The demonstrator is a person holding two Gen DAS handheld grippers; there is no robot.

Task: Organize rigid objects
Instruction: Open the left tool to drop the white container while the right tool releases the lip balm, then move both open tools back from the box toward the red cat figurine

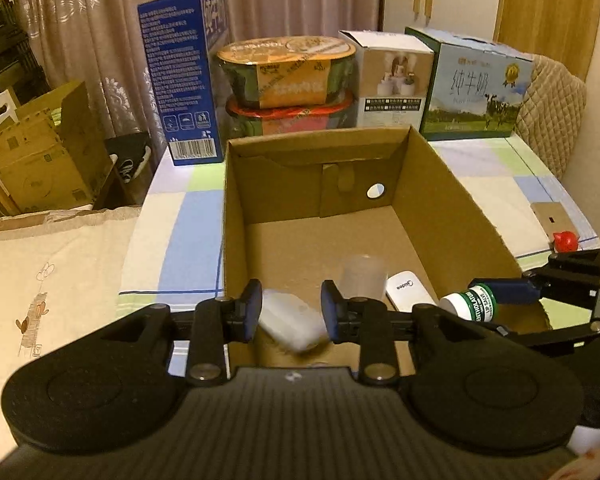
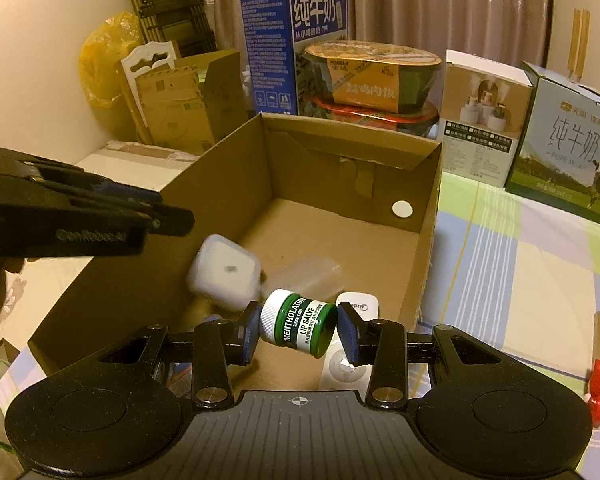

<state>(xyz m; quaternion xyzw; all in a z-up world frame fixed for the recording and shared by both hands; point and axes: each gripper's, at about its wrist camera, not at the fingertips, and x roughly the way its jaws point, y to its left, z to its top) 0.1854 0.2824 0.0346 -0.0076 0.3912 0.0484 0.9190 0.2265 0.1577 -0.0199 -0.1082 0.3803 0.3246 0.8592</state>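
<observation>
Lip salve jar (image 2: 298, 322) pinched in my right gripper (image 2: 299, 327), low over the near end of the open cardboard box (image 2: 228, 176).

My pads clamp the green jar lid-to-base, lying sideways above a white remote (image 2: 346, 368) on the box floor. My left gripper (image 1: 290, 312) stands slightly spread over the same end; a white plastic container (image 1: 292, 322) shows blurred just beneath it, free of the pads. A clear cup (image 1: 360, 276) sits beside the remote. The box rests on the checked table (image 2: 500, 248).
</observation>
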